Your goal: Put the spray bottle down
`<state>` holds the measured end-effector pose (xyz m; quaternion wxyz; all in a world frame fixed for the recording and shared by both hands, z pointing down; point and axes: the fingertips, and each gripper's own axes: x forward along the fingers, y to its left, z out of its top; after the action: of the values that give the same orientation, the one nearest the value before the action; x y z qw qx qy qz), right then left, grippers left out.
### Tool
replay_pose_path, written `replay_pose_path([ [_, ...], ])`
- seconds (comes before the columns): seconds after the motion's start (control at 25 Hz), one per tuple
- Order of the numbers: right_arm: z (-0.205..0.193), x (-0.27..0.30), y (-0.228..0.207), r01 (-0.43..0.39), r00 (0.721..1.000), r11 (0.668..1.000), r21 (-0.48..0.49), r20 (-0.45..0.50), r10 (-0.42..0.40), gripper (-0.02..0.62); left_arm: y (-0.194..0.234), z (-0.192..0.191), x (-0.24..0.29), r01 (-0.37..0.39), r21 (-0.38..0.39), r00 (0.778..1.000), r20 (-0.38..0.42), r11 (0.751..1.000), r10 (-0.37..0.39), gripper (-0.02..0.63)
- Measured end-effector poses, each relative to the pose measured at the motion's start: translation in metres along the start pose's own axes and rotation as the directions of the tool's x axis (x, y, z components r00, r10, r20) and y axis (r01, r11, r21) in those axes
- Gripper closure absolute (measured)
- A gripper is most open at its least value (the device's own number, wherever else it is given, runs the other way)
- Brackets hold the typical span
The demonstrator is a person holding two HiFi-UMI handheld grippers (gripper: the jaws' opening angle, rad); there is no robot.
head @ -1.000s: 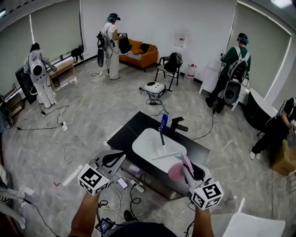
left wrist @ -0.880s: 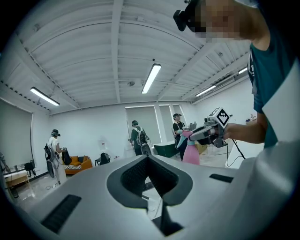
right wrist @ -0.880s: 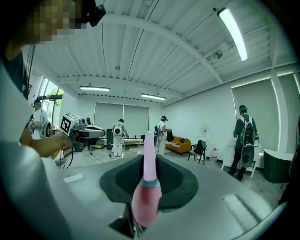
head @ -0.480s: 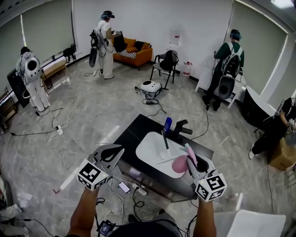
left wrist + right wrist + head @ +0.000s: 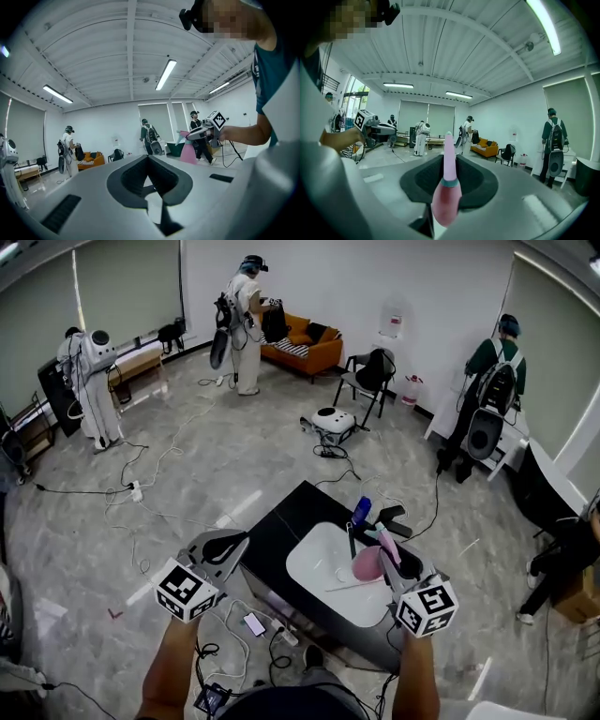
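A pink spray bottle (image 5: 367,564) with a long pink nozzle sits between the jaws of my right gripper (image 5: 388,558), which is shut on it. It hangs over the right part of the white basin (image 5: 322,577) set in a black table (image 5: 281,521). In the right gripper view the bottle (image 5: 446,190) stands upright between the dark pads. My left gripper (image 5: 234,542) hovers left of the table's near corner, jaws together and empty. The left gripper view shows the bottle (image 5: 189,152) off to the right, held by the right gripper.
A blue bottle (image 5: 361,511) and a black tap (image 5: 390,518) stand at the basin's far rim; a thin white stick (image 5: 349,587) lies in it. Cables and a phone (image 5: 252,623) lie on the floor. Three people, an orange sofa (image 5: 302,346) and a chair (image 5: 369,377) stand farther off.
Both grippers have moved forward toward the table. The pink bottle went from the basin's near right edge to above the basin. The left gripper stays empty.
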<state>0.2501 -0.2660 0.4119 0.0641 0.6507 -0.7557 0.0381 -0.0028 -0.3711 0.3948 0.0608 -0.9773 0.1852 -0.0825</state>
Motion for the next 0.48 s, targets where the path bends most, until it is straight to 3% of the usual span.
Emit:
replay_pose_path([
  [0.2,-0.007,0.06,-0.027,-0.065,0.998,0.998,-0.025,-0.007,0.065,0.502,0.023,-0.009,0.022,-0.057,-0.015,0.998,-0.007,0.998,0.057,0.601],
  [0.48,-0.039,0.167,-0.048,-0.15,0.989,0.988,-0.046,-0.02,0.15,0.502,0.061,-0.049,0.036,-0.146,-0.06,0.988,-0.054,0.987,0.143,0.601],
])
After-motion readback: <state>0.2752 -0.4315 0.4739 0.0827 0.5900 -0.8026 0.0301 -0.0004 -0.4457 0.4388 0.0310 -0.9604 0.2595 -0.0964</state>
